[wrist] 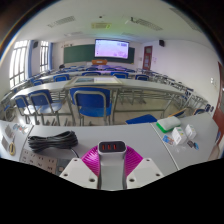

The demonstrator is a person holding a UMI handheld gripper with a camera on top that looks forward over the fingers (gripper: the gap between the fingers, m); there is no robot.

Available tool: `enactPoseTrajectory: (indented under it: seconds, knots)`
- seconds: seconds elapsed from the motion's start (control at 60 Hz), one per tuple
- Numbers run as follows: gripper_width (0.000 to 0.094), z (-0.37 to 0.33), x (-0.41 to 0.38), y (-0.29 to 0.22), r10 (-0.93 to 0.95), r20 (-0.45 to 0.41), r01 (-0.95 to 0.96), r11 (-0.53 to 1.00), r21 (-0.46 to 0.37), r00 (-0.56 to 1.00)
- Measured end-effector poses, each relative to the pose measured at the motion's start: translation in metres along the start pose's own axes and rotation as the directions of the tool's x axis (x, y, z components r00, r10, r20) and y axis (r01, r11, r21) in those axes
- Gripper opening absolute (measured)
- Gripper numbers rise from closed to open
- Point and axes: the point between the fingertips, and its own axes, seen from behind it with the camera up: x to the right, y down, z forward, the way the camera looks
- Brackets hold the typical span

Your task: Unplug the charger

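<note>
The hand-held gripper (112, 168) sits low over the near edge of the table (150, 135), level and pointing straight ahead into a classroom; between its pink pads (97, 160) is a small dark block with a red mark, the charger (112, 147), at twelve o'clock from the fingertips; the pads look to be pressed on both its flanks, so the fingers read as clamped on the charger, though the contact line itself is tiny here; the socket or strip it plugs into is hidden beneath it. To do this step well, the pull probably wants to run straight back along the pins, no twisting, with the squeeze kept even so the body does not slip out of the pads; any sideways lever could drag the strip along with it. At ten o'clock from the charger lies a coiled black cable (52, 142); at two o'clock sit a blue tray (143, 119) and a pale packet (181, 136); both are well apart from the pull path. Beyond stand blue chairs (90, 103) and a lit screen (111, 48).
</note>
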Motion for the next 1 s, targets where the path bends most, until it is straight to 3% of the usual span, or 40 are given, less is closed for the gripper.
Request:
enactPoseTrajectory:
  seconds: [0.117, 0.267, 0.45, 1.0]
  knots:
    - [0.0369, 0.012, 0.000, 0.048, 0.023, 0.023, -0.021, 0.994, -0.105, 0.999]
    - [0.0480, 0.009, 0.007, 0.050, 0.064, 0.025, -0.060, 0.991, -0.116, 0.998]
    - [0.0861, -0.028, 0.017, 0.030, 0.043, 0.001, -0.043, 0.997, -0.067, 0.999]
    - [0.0854, -0.300, -0.025, 0.001, -0.010, -0.025, 0.012, 0.997, 0.078, 1.000]
